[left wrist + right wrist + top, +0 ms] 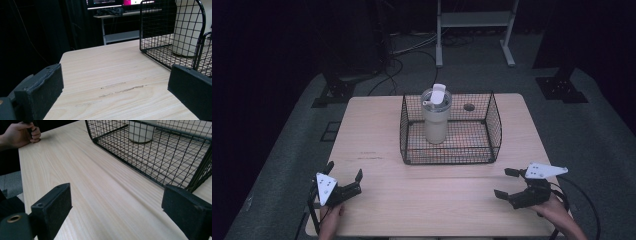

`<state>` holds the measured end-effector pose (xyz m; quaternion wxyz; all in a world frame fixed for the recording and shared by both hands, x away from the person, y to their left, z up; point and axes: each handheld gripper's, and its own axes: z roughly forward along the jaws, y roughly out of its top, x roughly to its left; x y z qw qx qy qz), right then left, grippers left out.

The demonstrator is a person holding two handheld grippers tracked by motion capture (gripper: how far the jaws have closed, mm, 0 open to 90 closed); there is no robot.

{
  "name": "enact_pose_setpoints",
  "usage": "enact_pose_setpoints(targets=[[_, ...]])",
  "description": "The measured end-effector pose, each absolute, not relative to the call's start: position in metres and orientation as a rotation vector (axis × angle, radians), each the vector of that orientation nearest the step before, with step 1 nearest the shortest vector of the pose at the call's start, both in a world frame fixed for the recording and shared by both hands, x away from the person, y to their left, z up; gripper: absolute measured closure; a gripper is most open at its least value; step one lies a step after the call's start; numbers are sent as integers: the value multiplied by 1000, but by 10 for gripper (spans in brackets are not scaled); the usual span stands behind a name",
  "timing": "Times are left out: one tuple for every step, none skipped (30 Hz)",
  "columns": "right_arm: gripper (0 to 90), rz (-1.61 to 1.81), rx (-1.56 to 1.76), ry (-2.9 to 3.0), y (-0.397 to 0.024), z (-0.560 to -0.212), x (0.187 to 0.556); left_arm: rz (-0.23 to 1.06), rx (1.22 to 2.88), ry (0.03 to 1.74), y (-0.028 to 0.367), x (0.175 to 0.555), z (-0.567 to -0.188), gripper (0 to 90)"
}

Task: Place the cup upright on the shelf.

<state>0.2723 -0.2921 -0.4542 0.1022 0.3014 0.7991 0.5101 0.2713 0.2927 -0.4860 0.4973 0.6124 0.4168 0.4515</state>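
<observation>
A black wire basket stands at the middle of the light wooden table. Inside it, toward its left, a cream tumbler with a white flip lid stands upright. My left gripper rests open near the table's front left corner, well short of the basket. My right gripper is open near the front right, just in front of the basket's right corner. In the left gripper view the open jaws frame bare wood, with the basket and tumbler ahead to the right. Nothing lies between either pair of jaws.
In the right gripper view the basket runs along the right and the tumbler's base shows at the top. The person's other hand rests at the far table edge. A small round hole sits behind the basket. A metal stand is on the floor beyond.
</observation>
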Motion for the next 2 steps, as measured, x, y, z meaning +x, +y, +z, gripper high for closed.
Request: enact_pose_setpoints(targets=[[85, 1514, 901, 2356, -292, -456, 271, 1095, 1485, 1010, 293, 271, -486, 0], [86, 1512, 907, 2351, -292, -458, 269, 1095, 1485, 1010, 292, 271, -486, 0]])
